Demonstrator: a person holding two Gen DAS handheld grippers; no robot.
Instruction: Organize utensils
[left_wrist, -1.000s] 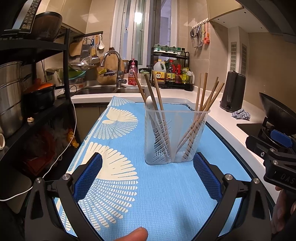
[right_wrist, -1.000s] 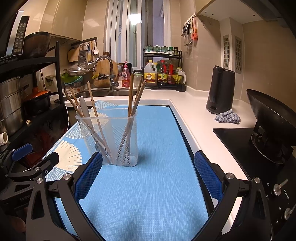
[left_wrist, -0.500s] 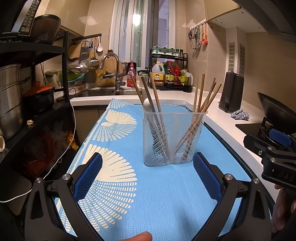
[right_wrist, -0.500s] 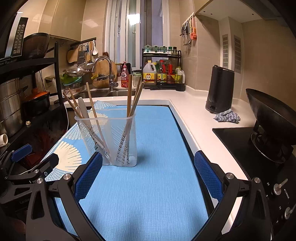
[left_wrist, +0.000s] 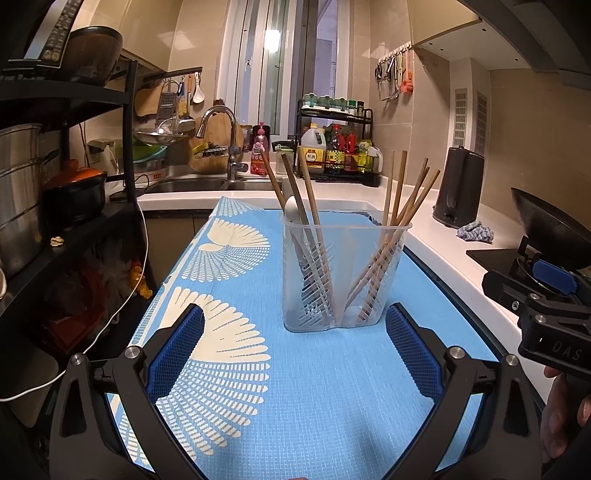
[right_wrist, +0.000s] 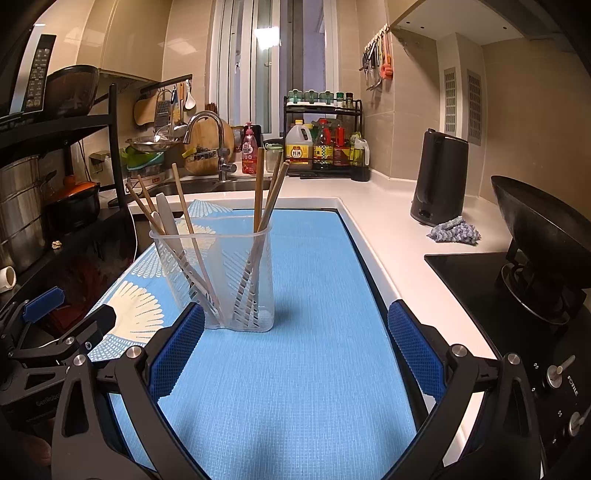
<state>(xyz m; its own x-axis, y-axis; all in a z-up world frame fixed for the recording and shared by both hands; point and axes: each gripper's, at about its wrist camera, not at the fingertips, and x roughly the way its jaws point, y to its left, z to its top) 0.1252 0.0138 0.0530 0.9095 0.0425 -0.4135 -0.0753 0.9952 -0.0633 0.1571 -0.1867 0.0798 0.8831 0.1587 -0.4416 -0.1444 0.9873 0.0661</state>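
While both tools hang above the near end of the blue mat (left_wrist: 314, 387), nothing sits between their fingers. On the left, the left gripper (left_wrist: 293, 354) has its blue pads spread wide apart, with the clear utensil holder (left_wrist: 343, 273) standing upright on the mat just beyond them, about midway between the mat's long edges. Its left compartment holds three wooden chopsticks (left_wrist: 306, 206) leaning left along with a white spoon (left_wrist: 293, 212); the right compartment holds a second bundle of chopsticks (left_wrist: 400, 206) fanning to the right. Further right, the right gripper (right_wrist: 295, 349) is likewise spread wide and empty, the holder standing ahead of its left finger. Along the right edge of the counter stand a dark kettle (right_wrist: 439, 181), a grey cloth (right_wrist: 454, 230) and a black wok (right_wrist: 539, 229).
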